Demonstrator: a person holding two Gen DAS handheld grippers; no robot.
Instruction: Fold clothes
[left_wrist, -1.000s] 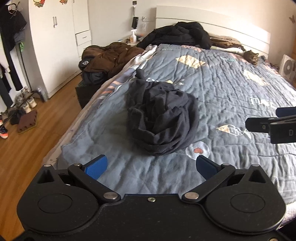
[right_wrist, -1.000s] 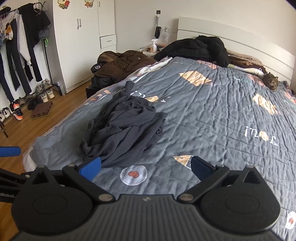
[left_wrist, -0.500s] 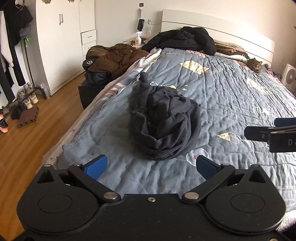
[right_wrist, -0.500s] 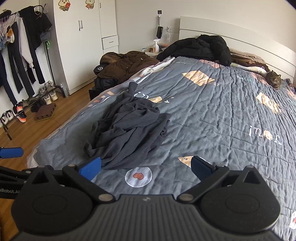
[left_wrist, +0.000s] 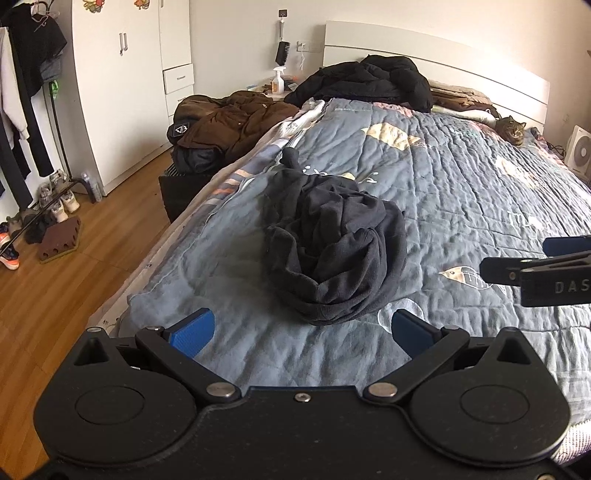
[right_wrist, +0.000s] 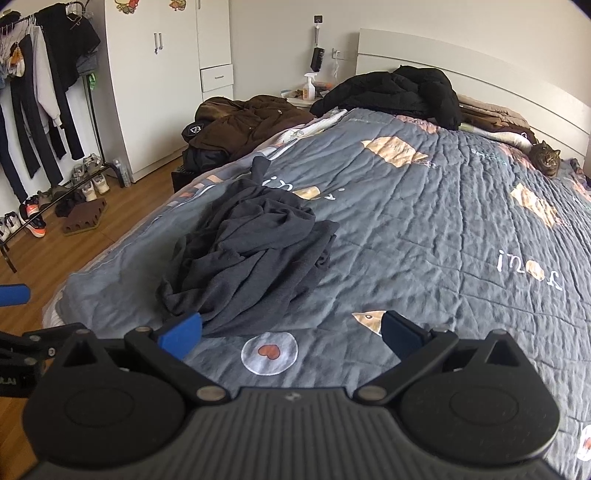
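Dark grey and crumpled, the sweatshirt (left_wrist: 332, 251) lies in a heap on the blue-grey quilt (left_wrist: 461, 192), near the foot of the bed and closer to its left edge than its right. One narrow end (right_wrist: 258, 166) trails up toward the striped quilt border, which drops to the wood floor (left_wrist: 74, 288). Bare quilt runs wide to the right of the heap and on up toward the headboard (left_wrist: 443, 48), where a black coat (left_wrist: 369, 79) is piled and a cat (left_wrist: 511, 129) lies at the far right corner.

The left gripper (left_wrist: 301, 330) hangs just short of the heap's near edge, blue fingers spread wide with nothing between them. The right gripper (right_wrist: 291, 330) is likewise spread and empty, above a heart patch (right_wrist: 269, 352) on the quilt, its left finger (right_wrist: 181, 330) just in front of the heap's near hem. A brown jacket (left_wrist: 236, 122) sits on a low dark box beside the bed, and a clothes rack (right_wrist: 40, 96) with shoes beneath stands across the floor.
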